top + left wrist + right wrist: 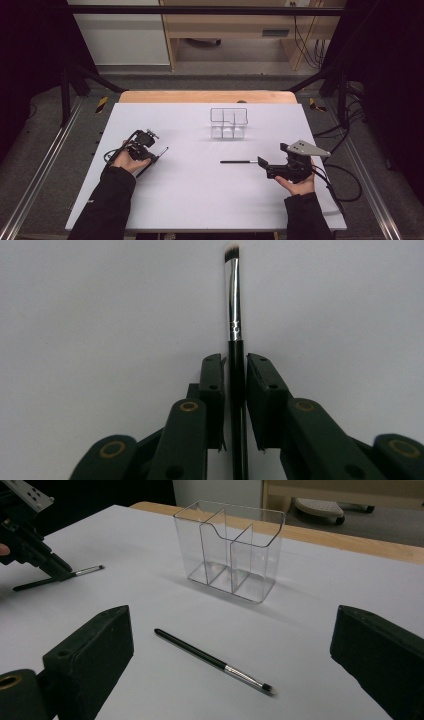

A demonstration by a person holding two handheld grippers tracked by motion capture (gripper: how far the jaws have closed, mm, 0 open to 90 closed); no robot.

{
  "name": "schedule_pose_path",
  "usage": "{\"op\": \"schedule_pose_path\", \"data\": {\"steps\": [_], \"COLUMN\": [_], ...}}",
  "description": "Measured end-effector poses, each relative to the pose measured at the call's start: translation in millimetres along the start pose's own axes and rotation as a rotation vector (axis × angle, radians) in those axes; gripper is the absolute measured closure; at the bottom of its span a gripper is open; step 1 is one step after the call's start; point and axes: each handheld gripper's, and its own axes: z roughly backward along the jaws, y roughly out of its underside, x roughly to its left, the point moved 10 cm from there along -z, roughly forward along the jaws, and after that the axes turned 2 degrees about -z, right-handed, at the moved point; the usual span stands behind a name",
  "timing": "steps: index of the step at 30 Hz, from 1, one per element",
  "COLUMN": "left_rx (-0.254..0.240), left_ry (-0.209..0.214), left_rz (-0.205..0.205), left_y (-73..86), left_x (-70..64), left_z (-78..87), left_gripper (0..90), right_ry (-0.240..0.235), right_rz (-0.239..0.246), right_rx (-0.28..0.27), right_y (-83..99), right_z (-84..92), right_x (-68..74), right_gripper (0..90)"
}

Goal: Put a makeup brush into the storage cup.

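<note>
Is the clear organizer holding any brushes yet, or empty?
Empty: the clear organizer stands upright with bare compartments; both brushes are outside it.

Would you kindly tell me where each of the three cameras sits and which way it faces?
High view: above the person's side, facing forward and down on the white table; both sleeved forearms and hand-held grippers show.
Left gripper view: on the left hand-held gripper, looking along its jaws, closed around a brush.
Right gripper view: on the right hand-held gripper, jaws wide apart, facing a second brush and the clear organizer.
Shared: the high and right gripper views both show organizer and both brushes.
</note>
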Motion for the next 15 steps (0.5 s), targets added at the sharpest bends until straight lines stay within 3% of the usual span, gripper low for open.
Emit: {"op": "schedule_pose_path", "data": {"steps": [5,15], "left_rx": [0.004,-0.013], "left_ry": [-0.002,-0.021], "left_rz": [0.018,-0.004], "left_y": [0.5,1.0], "left_x": [0.6,-0.4], "left_z": [-0.2,0.2], "left_gripper": [82.8,83.3], "right_ry": [0.001,0.001], "right_rz": [0.002,-0.003], "right_rx": [0.007,0.011], "right_y": [1.0,2.3], "right_z": [-0.7,-2.3], "right_x": [-0.3,-0.5], "right_gripper": [4.0,4.0]}}
